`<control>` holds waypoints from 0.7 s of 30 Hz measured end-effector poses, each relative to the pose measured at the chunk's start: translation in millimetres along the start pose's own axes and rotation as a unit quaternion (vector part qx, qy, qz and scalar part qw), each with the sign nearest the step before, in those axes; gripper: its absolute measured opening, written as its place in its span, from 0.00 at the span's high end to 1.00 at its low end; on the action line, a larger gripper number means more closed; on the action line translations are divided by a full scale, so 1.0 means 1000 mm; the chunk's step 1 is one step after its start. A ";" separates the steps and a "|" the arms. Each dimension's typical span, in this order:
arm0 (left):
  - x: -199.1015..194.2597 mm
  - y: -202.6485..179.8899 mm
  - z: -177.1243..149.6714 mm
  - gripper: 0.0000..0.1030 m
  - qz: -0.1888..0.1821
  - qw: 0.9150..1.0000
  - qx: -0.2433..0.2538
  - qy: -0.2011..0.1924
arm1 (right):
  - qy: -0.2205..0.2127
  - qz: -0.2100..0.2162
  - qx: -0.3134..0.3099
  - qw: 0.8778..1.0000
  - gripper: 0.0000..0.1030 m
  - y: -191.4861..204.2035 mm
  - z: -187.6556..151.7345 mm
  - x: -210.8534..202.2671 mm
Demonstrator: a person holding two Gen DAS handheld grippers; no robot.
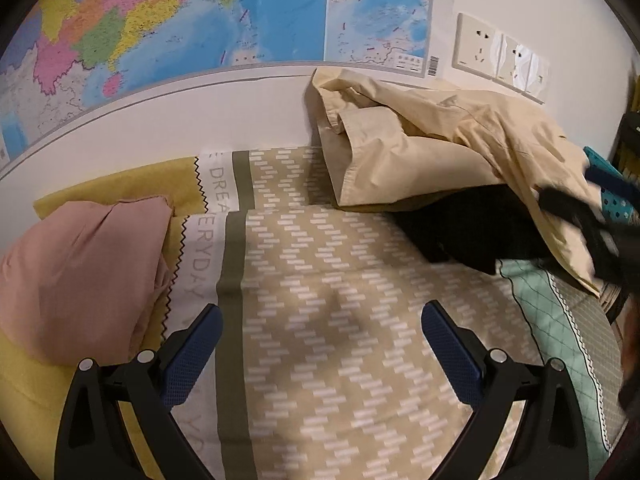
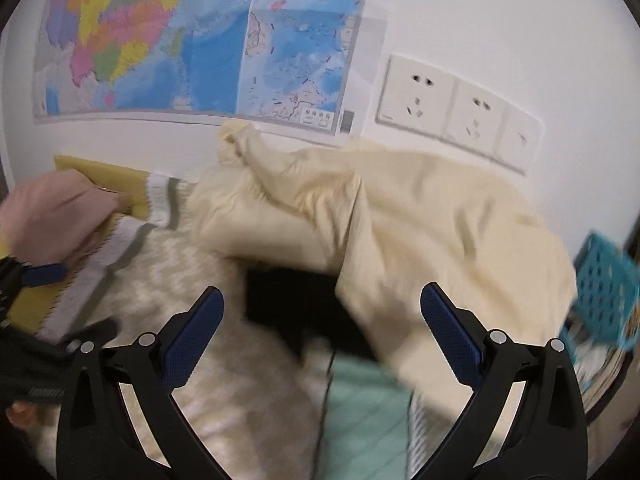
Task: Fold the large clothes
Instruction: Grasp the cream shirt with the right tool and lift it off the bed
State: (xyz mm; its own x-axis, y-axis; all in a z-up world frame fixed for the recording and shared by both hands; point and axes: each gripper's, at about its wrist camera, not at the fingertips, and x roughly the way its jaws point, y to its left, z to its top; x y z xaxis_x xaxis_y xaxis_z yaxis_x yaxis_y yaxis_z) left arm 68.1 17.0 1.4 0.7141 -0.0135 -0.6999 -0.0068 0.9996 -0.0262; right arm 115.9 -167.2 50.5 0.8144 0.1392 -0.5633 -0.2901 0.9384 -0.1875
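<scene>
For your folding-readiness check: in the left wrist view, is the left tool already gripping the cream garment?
No: the left tool stands open over the patterned bedspread, apart from the cream garment heaped by the wall.

I'm reading "DREA" on the white band of the rear pillow (image 1: 214, 178), cut off at the fold, and "ERYDAY" running along the white band of the bed cover (image 1: 198, 268) in grey capitals. I'm seeing a barcode on the wall map (image 1: 433, 65), its print too small to read.

A crumpled cream garment (image 1: 452, 148) lies heaped against the wall, seemingly over black clothing (image 1: 472, 232).
</scene>
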 end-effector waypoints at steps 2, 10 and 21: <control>0.007 0.001 0.005 0.07 0.003 1.000 0.002 0.003 | 0.006 0.005 -0.014 1.000 0.06 -0.001 0.017 0.021; 0.030 0.008 0.024 0.07 0.010 1.000 -0.001 0.009 | 0.041 -0.018 -0.115 0.992 0.11 0.018 0.057 0.107; 0.062 0.017 0.032 0.07 0.010 1.000 -0.005 0.026 | 0.021 0.024 -0.117 0.993 0.88 0.000 0.090 0.079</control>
State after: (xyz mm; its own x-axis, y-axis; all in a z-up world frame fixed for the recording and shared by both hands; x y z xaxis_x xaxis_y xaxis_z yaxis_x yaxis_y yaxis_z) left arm 134.5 34.3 -19.7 0.6762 0.0041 -0.7367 -0.0267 0.9995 -0.0190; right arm 226.2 -127.8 78.6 0.7763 0.1634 -0.6089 -0.4407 0.8313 -0.3387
